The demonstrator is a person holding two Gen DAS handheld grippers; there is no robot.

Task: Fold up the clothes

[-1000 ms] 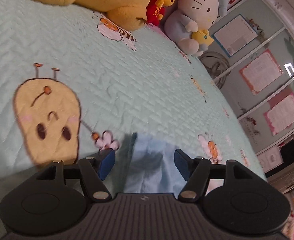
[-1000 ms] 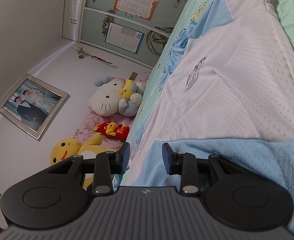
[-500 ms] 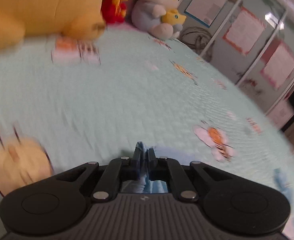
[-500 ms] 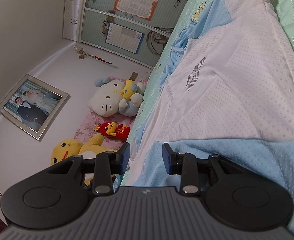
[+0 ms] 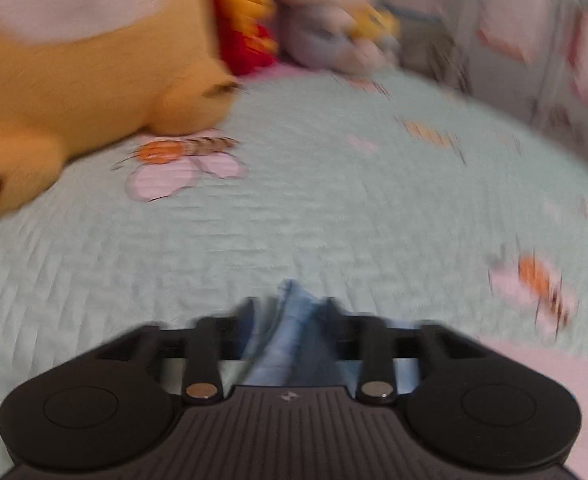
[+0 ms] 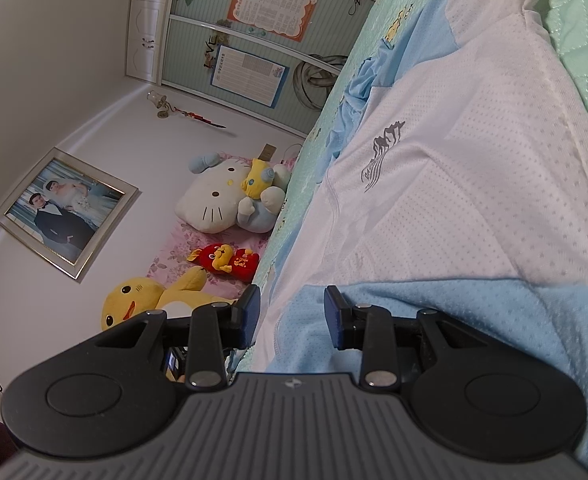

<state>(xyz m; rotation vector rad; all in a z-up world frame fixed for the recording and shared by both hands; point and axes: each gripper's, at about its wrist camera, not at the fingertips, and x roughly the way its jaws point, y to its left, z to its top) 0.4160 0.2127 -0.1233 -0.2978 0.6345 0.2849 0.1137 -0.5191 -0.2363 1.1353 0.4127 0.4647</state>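
The white and light-blue shirt (image 6: 466, 184) lies spread on the mint quilted bed (image 5: 294, 208), chest logo facing up, its far blue sleeve (image 6: 358, 104) rumpled near the headboard end. In the blurred left wrist view, the left tongs (image 5: 289, 316) have a bunched ridge of blue fabric (image 5: 294, 340) standing between their fingers; the fingers look parted rather than pressed on it, so I cannot tell whether they really grip. The right tongs (image 6: 291, 316) are plainly open, with their 2 fingers straddling the edge of the near blue sleeve (image 6: 434, 320) and nothing pinched

The step in hand looks like taking hold of a sleeve or hem on each side for the first fold. To do it well, the left side should have a firm pinch confirmed before any lift (a loose bunch will slide out halfway). The right tongs should settle lower so 1 finger goes under the cloth edge, then close on both layers near the seam. Lift both sides together and level, carrying the fabric across the white chest so the crease runs straight, and keep clear of the yellow plush toy (image 5: 73, 72) at the bed's far end
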